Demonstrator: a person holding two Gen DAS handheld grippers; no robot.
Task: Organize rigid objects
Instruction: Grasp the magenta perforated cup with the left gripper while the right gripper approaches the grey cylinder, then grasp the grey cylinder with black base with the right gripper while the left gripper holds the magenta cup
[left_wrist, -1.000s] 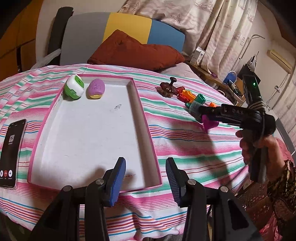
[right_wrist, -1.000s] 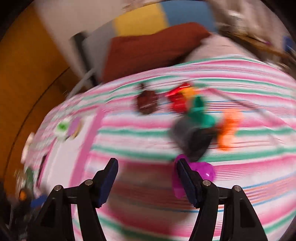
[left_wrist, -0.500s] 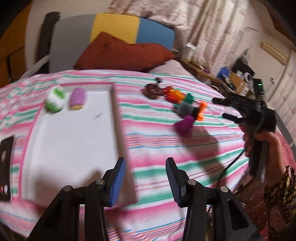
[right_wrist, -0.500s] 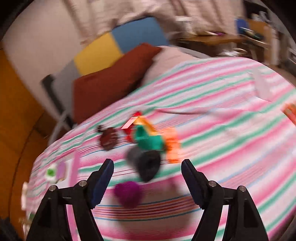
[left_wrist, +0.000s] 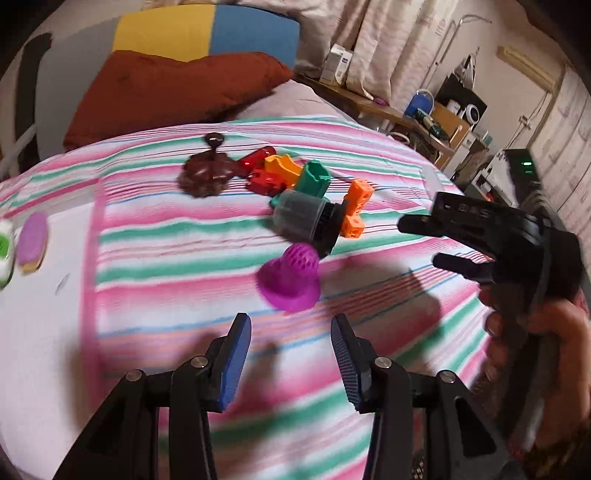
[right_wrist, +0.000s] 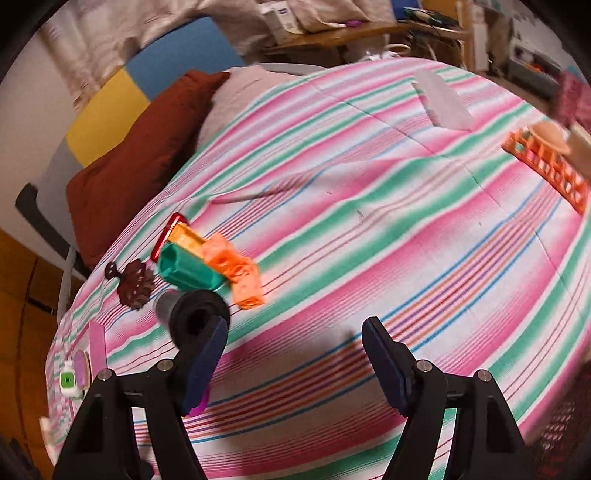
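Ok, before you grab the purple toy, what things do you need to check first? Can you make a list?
1. Left gripper open with nothing between its pads: ok.
2. Purple toy lies free on the striped blanket, apart from the grey and black cylinder: ok.
3. Left gripper lined up on the purple toy: ok, the toy sits just ahead of the gap.
4. Right gripper open and empty: ok.
5. Right gripper clear of the pile: not ok, one finger looks close to the cylinder.
6. Exact shape of the purple toy for a firm grip: cannot tell, the picture is blurred.
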